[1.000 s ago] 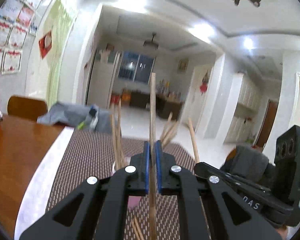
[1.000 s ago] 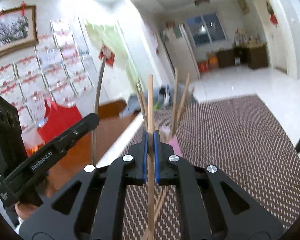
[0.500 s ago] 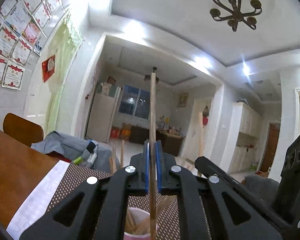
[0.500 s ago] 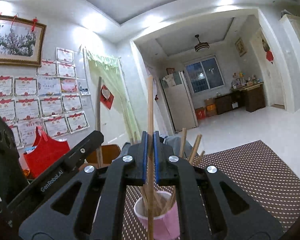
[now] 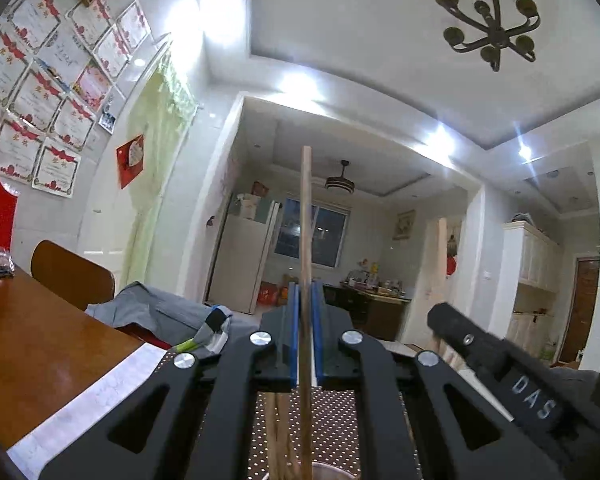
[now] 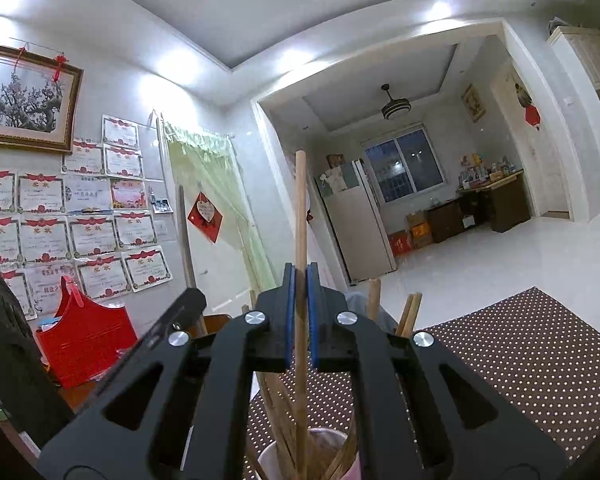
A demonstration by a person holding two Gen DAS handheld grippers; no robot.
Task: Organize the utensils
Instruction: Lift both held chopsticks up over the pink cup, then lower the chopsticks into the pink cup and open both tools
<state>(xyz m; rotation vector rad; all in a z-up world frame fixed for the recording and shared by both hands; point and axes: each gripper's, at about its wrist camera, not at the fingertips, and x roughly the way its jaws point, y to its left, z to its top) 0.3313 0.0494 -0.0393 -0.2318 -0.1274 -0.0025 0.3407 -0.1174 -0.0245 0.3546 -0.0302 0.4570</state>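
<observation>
My left hand-held gripper [image 5: 306, 334] is clamped on an upright chopstick [image 5: 305, 216], its lower end down at the cup [image 5: 332, 470] rim. Right hand-held gripper [image 6: 299, 312] likewise pinches a stick [image 6: 300, 208] w/ its tip inside the pink cup [image 6: 350, 466], among other sticks [image 6: 410, 314], on the dotted mat [image 6: 520, 356] over the table [image 5: 40, 344].

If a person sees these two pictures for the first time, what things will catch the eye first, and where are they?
First, the wooden chopstick standing upright, clamped in the left gripper at the centre of the left wrist view. The right gripper pinches a second chopstick the same way, its lower end going down into the pink cup of more sticks on the dotted mat. Behind, at left, a red basket stands below rows of certificates.
</observation>
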